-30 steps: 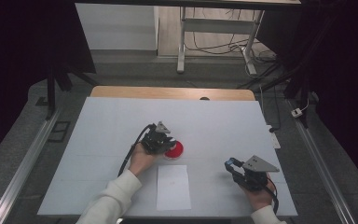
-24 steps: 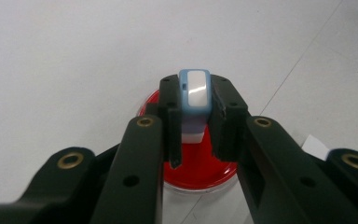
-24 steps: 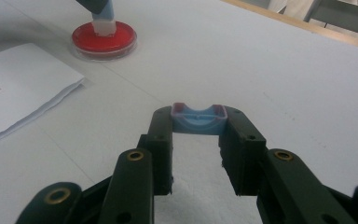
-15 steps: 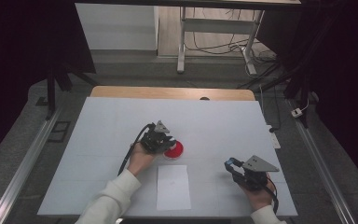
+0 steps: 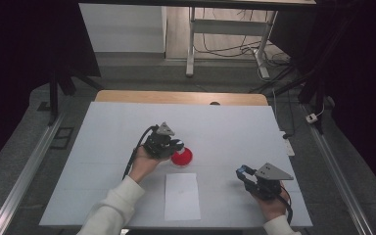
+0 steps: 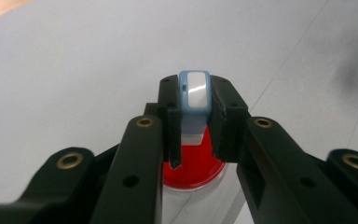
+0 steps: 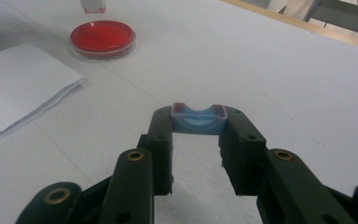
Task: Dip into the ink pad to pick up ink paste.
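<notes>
A round red dish (image 5: 181, 157) lies mid-table, and it also sits at the far left in the right gripper view (image 7: 103, 37). My left gripper (image 5: 177, 144) hovers at the dish's left edge. Its jaws are shut on a small blue-and-white block (image 6: 194, 93), directly over the dish (image 6: 193, 165). The block's lower end (image 7: 94, 5) hangs just behind the dish. My right gripper (image 5: 245, 172) rests near the front right of the table, shut on a blue cap-like piece (image 7: 199, 119) held across its tips.
A white sheet of paper (image 5: 181, 196) lies in front of the dish, near the table's front edge (image 7: 18, 88), with a faint small square mark. The white tabletop (image 5: 107, 132) ends in a wooden strip at the back. A cable trails from the left gripper.
</notes>
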